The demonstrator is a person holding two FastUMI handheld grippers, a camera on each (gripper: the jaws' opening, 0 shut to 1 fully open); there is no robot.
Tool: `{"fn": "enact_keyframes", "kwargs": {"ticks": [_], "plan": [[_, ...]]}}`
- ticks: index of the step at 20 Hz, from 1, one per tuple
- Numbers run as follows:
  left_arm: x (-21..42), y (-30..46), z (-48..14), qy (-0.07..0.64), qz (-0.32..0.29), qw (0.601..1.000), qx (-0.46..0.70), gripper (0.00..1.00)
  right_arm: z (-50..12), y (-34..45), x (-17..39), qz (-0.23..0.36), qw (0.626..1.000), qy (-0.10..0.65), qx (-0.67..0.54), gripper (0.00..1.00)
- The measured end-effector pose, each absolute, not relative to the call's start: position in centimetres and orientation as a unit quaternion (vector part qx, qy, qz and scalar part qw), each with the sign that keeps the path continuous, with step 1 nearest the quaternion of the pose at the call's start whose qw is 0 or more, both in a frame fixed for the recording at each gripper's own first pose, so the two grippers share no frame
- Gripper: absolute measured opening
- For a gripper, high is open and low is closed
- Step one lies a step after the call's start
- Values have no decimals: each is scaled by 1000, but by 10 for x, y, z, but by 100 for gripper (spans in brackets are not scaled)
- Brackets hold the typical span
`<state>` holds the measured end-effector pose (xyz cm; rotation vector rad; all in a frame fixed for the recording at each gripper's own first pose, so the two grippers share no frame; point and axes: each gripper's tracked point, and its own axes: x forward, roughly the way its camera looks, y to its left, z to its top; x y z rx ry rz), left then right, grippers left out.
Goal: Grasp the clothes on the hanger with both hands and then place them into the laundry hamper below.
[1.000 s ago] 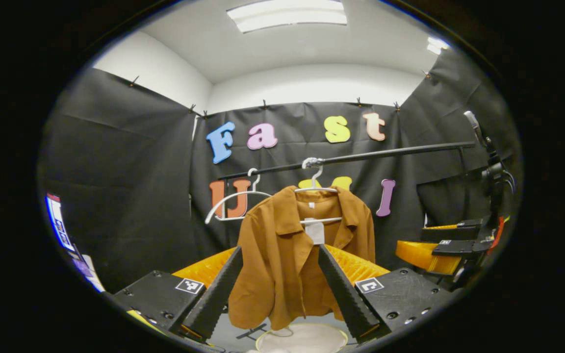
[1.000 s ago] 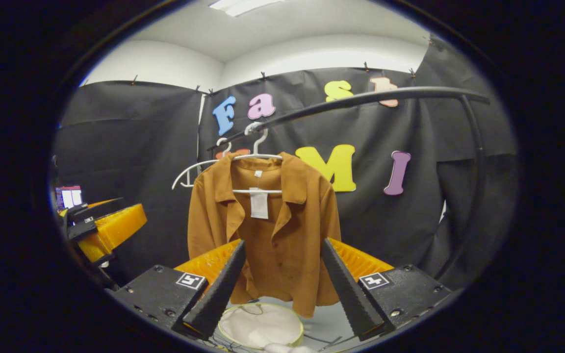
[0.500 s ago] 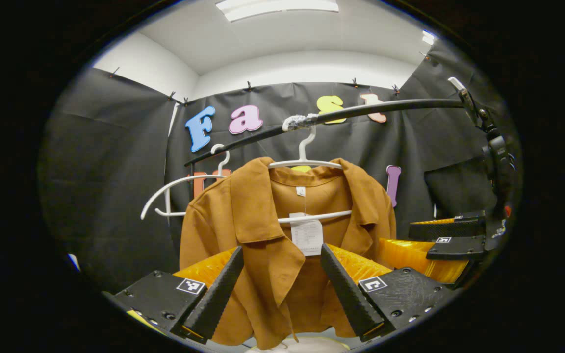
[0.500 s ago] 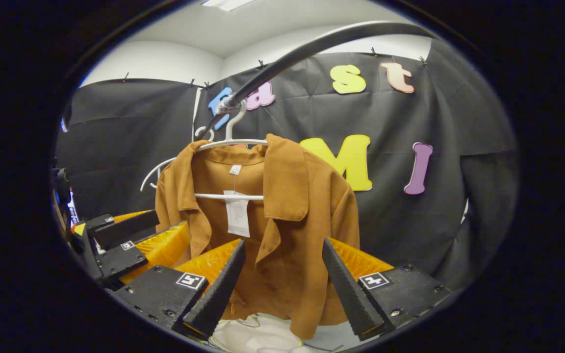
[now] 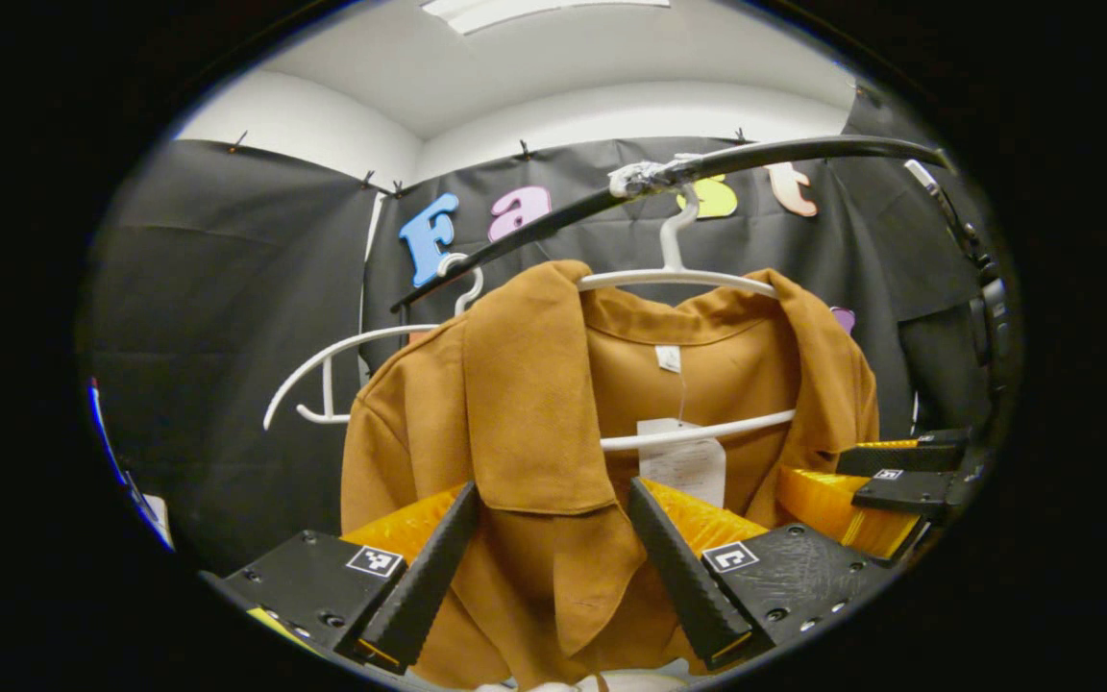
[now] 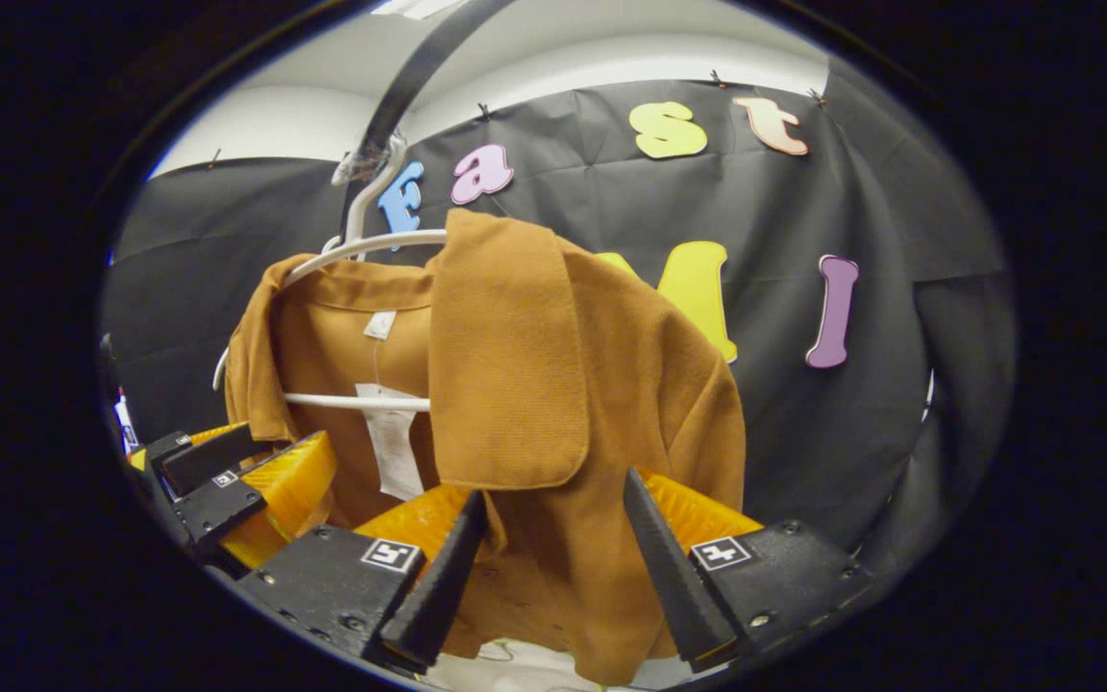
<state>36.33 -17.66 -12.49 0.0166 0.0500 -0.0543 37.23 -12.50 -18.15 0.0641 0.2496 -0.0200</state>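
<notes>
Brown shirt (image 5: 525, 404) (white hanger (image 5: 678, 279))

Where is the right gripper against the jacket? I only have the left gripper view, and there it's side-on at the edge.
Observer: The right gripper is open, and the jacket front shows in the gap just below the collar flap.
Operator: Pinching cloth?
Observer: No, the fingers stand apart. I cannot tell whether they touch the fabric.
Operator: Hem free?
Observer: The hem hangs loose over a pale surface. Too little shows to call it the hamper.
</notes>
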Motion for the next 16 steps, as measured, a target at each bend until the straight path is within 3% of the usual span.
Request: {"fn": "enact_keyframes", "kwargs": {"ticks": [2,3,5,6,7,8,9,10,13,14,15,16], "plan": [[367,-173,-126,24,-16,1000,9,96,-185,-125,377,0,990,133,38,75],[366,-170,-125,28,-12,1000,9,88,-187,-123,379,7,989,139,41,74],[366,-172,-133,45,-22,999,-6,71,-190,-123,380,25,988,146,45,57],[367,-173,-134,48,-30,998,-11,66,-191,-128,380,25,987,148,49,42],[368,-170,-138,53,-35,998,-13,54,-193,-131,379,27,986,153,56,35],[369,-164,-141,60,-38,997,-14,42,-192,-133,377,30,985,156,64,20],[369,-156,-146,67,-33,997,-14,29,-193,-135,374,33,984,159,71,17],[370,-150,-149,72,-28,997,-14,24,-191,-138,371,36,983,160,82,10],[369,-142,-149,77,-46,996,-14,8,-189,-137,363,74,974,169,134,5],[368,-137,-149,80,-47,996,-11,13,-185,-139,361,84,970,169,155,4],[367,-131,-149,79,-51,996,-9,0,-183,-139,358,97,966,168,174,4],[365,-132,-147,79,-63,995,-14,1,-180,-136,354,118,960,164,196,4]]}}
